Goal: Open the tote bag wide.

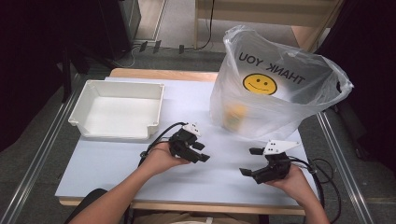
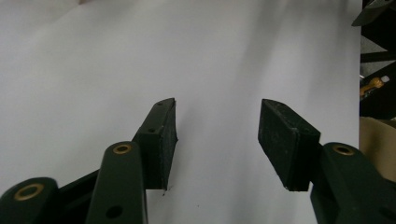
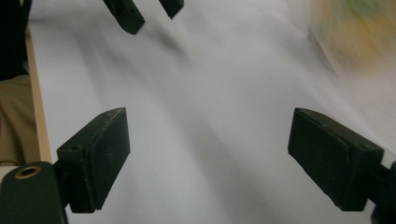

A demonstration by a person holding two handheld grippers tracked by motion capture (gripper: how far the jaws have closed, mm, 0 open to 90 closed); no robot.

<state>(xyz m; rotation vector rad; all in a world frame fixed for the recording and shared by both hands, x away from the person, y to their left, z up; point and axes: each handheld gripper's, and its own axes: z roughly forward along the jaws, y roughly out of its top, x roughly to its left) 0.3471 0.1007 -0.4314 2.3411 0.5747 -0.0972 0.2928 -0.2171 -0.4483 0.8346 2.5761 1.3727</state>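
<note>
A clear plastic bag (image 1: 275,88), printed with a yellow smiley and "THANK YOU", stands on the right of the pale table (image 1: 112,163) with something yellow-orange inside it. A white tray (image 1: 116,109) sits empty at the back left. My left gripper (image 1: 201,152) is held over the table's middle, open, pointing right, with nothing between its jaws (image 2: 217,116). My right gripper (image 1: 250,161) hovers near the front right, below the bag, also open and empty (image 3: 208,121). In the right gripper view the left gripper's fingertips (image 3: 130,14) show at the top, and the bag (image 3: 355,28) is a blur at top right.
The table's wooden front edge (image 3: 35,93) runs close to my right gripper. Cables (image 1: 322,172) trail from the right gripper off the table's right side. Metal rails (image 1: 42,149) flank the table, and dark furniture stands at the back left.
</note>
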